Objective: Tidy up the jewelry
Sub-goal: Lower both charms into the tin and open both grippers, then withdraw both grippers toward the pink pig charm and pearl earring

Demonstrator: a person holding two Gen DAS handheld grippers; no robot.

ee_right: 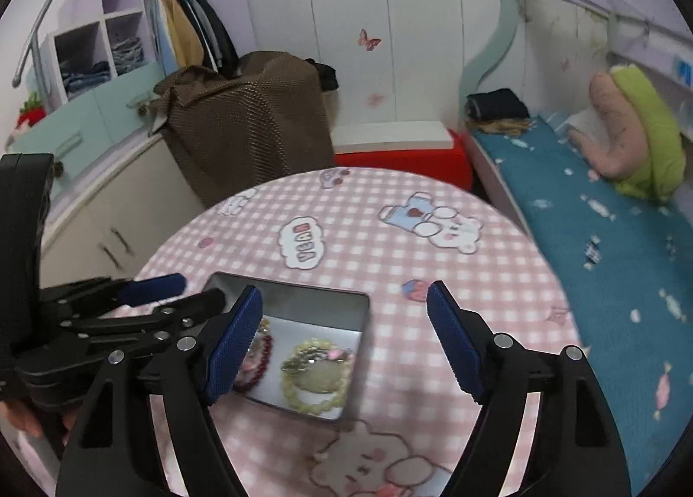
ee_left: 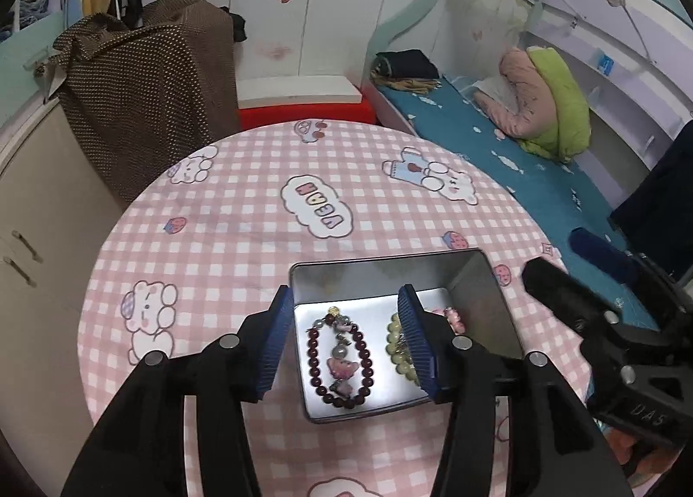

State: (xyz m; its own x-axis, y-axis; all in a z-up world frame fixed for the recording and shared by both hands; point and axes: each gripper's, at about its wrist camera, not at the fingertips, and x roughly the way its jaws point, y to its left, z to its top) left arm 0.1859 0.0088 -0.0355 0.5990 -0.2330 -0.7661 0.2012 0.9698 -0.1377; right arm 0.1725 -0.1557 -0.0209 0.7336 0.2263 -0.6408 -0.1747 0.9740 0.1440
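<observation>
A silver metal tin [ee_left: 476, 293] stands open on the pink checked tablecloth [ee_left: 242, 211]. In it lie a dark red bead bracelet [ee_left: 313, 352] with charms, on the left, and a pale yellow bead bracelet [ee_left: 393, 341] on the right. My left gripper [ee_left: 346, 295] hovers open over the tin, its blue pads on either side of the red bracelet, touching nothing. In the right wrist view my right gripper [ee_right: 344, 293] stands wide open above the tin [ee_right: 294, 302] and holds nothing. The yellow bracelet [ee_right: 312, 399] and part of the red bracelet [ee_right: 265, 350] show below it.
The round table ends close beyond the tin. A bed [ee_left: 498, 142] with a blue sheet runs along the right. Behind the table stand a red box [ee_left: 303, 111] with a white lid and a brown dotted cover [ee_left: 143, 77]. A cabinet [ee_left: 39, 202] is on the left.
</observation>
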